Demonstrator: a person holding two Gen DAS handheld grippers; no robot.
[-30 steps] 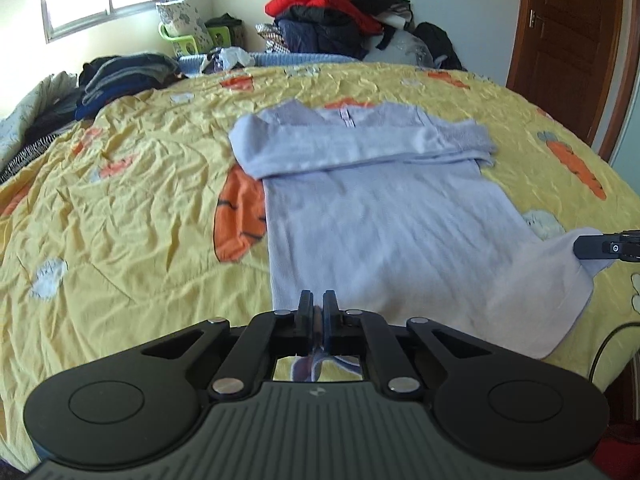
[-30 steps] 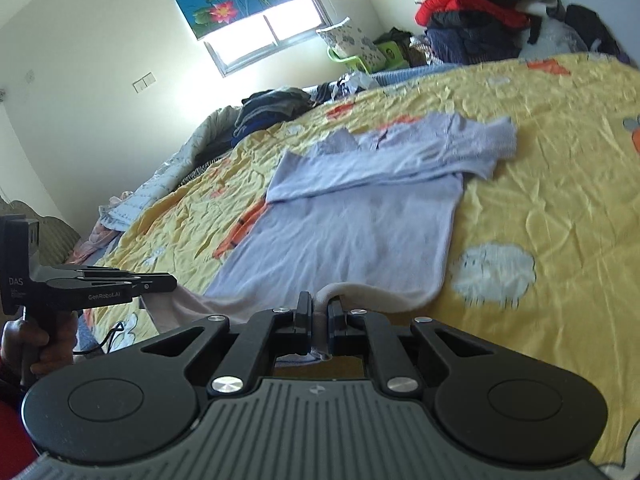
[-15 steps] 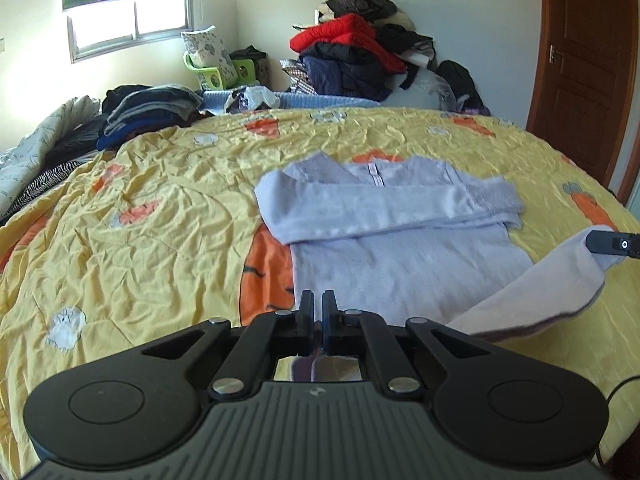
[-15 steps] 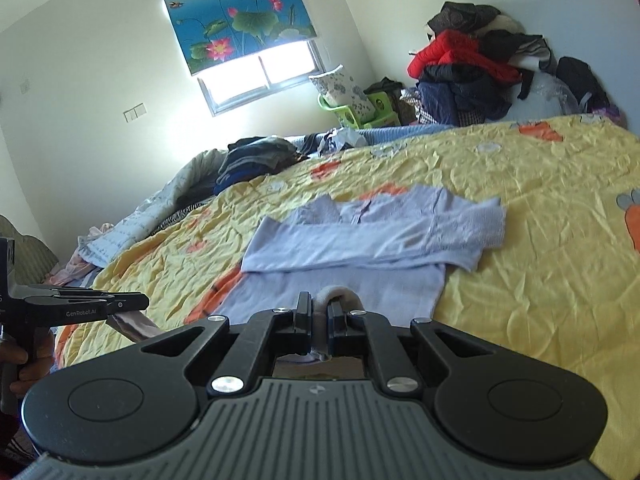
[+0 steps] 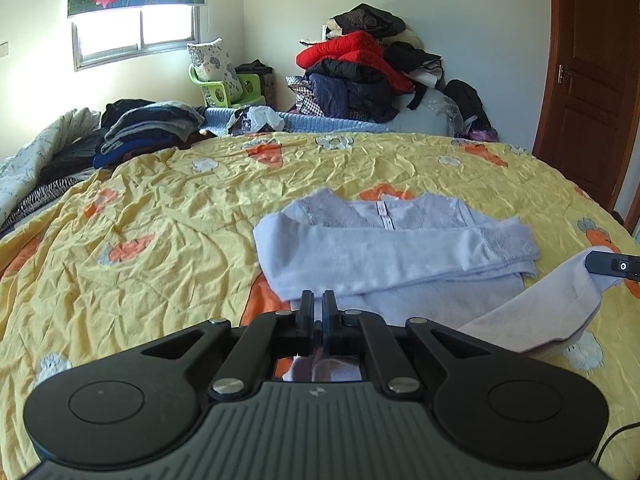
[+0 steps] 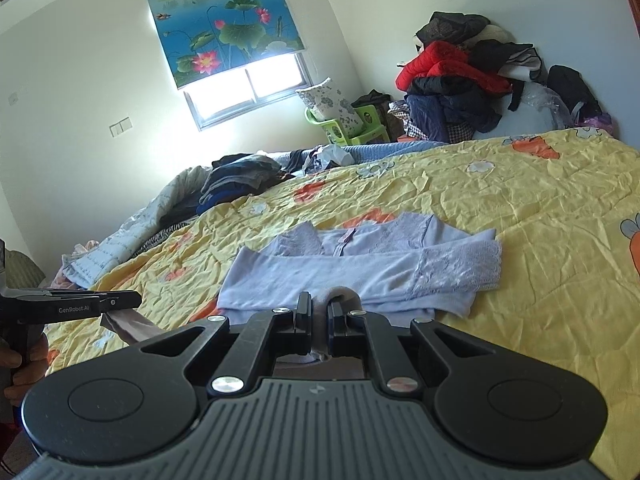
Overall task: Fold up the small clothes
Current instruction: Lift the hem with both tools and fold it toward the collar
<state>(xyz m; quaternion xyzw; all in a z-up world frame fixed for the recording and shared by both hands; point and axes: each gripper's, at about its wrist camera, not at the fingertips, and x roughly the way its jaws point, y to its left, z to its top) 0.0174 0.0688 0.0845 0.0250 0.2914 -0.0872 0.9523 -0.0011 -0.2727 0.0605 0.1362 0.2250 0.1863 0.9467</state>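
A small lavender long-sleeved top (image 5: 384,256) lies on the yellow carrot-print bedspread (image 5: 168,224), its sleeves folded across the chest. My left gripper (image 5: 316,300) is shut on the left corner of the top's hem, lifted off the bed. My right gripper (image 6: 318,304) is shut on the right corner of the hem; it also shows in the left wrist view (image 5: 612,266), with the hem hanging below it. The top (image 6: 360,276) shows in the right wrist view, and the left gripper (image 6: 120,300) holds the hem at the far left there.
Folded dark clothes (image 5: 148,128) sit at the bed's far left. A heap of jackets (image 5: 360,76) stands against the back wall. A green stool with a pillow (image 5: 224,80) is under the window. A wooden door (image 5: 592,80) is at the right.
Both grippers have lifted the hem off the bed and carried it forward toward the collar. The lower half of the top now hangs doubled over between them.
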